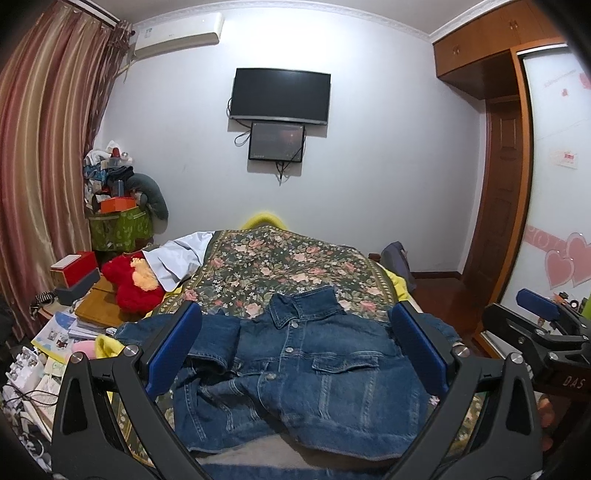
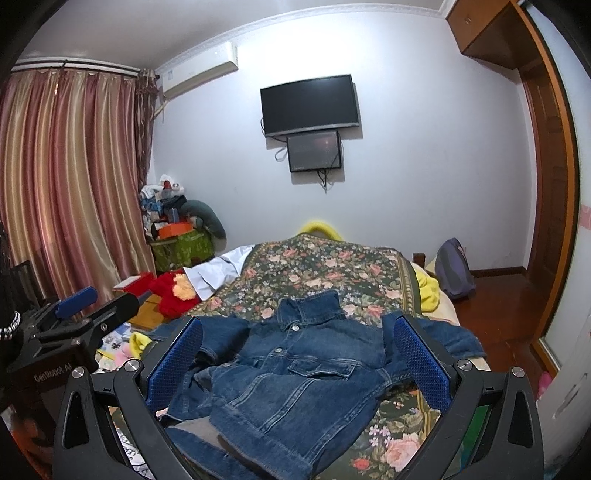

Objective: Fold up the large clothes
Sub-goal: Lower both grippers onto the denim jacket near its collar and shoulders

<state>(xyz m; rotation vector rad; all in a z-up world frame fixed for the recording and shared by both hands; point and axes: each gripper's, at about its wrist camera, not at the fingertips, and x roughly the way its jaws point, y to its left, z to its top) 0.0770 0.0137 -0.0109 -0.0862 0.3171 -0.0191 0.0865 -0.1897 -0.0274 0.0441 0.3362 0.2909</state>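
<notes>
- Roughly centred on the bed [image 1: 295, 258]: denim jacket [image 1: 306, 369], front side up, collar [image 1: 303, 306] toward the far wall, buttons down the middle, chest pocket flap showing.
- Under the jacket: dark floral bedspread [image 2: 325, 269], with a yellow sheet [image 2: 430, 291] peeking out at the bed's right edge.
- Jacket's near hem rumpled and partly turned over; one sleeve [image 1: 218, 343] bent inward across the body on the left, the other sleeve [image 2: 454, 339] trailing out toward the bed's right edge.
- Left claw [image 1: 295, 350]: spread wide, blue pads on either side of the jacket in its own camera, gripping nothing; contact with the cloth not possible to tell.
- Right claw [image 2: 299, 362]: likewise spread wide, empty, framing the jacket from slightly further right.
- Each claw visible in the other's camera: right claw at the far right edge of the left wrist view, left claw at the far left edge of the right wrist view, both beside the bed's near end.
- On the bed's left side: white cloth [image 1: 181, 258] and a red plush toy [image 1: 133, 284], well apart from the jacket.
- Further left: cluttered books and boxes, striped curtains [image 2: 70, 177].
- On the far wall: dark television [image 1: 279, 96], smaller screen [image 1: 277, 142] just below, air conditioner [image 1: 177, 35] up left.
- On the floor right of the bed: grey backpack [image 2: 454, 269].
</notes>
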